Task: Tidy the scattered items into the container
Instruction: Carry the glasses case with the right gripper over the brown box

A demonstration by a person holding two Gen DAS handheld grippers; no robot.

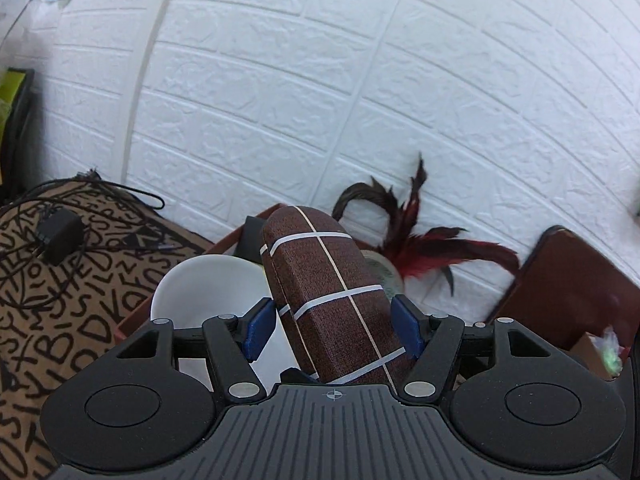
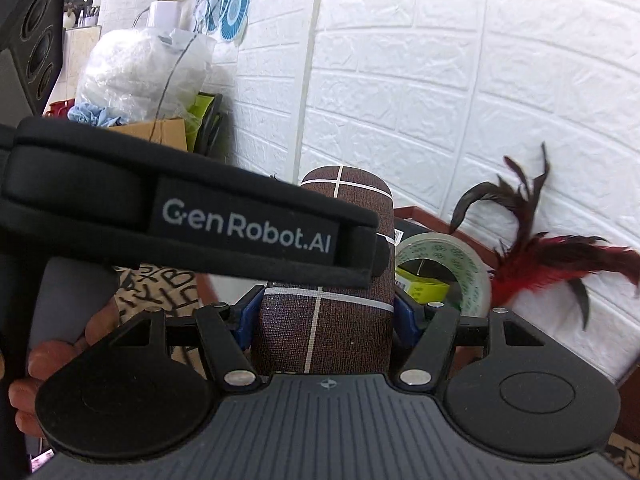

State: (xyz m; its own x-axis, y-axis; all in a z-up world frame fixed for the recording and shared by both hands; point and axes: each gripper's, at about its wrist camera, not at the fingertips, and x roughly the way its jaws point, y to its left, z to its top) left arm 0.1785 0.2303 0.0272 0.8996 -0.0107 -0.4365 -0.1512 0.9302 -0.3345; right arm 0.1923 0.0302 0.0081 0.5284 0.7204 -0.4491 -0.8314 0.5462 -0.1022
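Both grippers (image 1: 335, 326) (image 2: 326, 316) pinch one brown case (image 1: 320, 276), its near end hidden.

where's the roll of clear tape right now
In the right wrist view the tape roll stands in the red-brown container, right of the brown case, beside the red feathers.

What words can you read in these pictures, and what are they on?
"GenRobot.AI": white letters on the black strap.
Scribbly black letters on the tan cloth: they spell no words.
Barcode label and tape roll print: too small to read.
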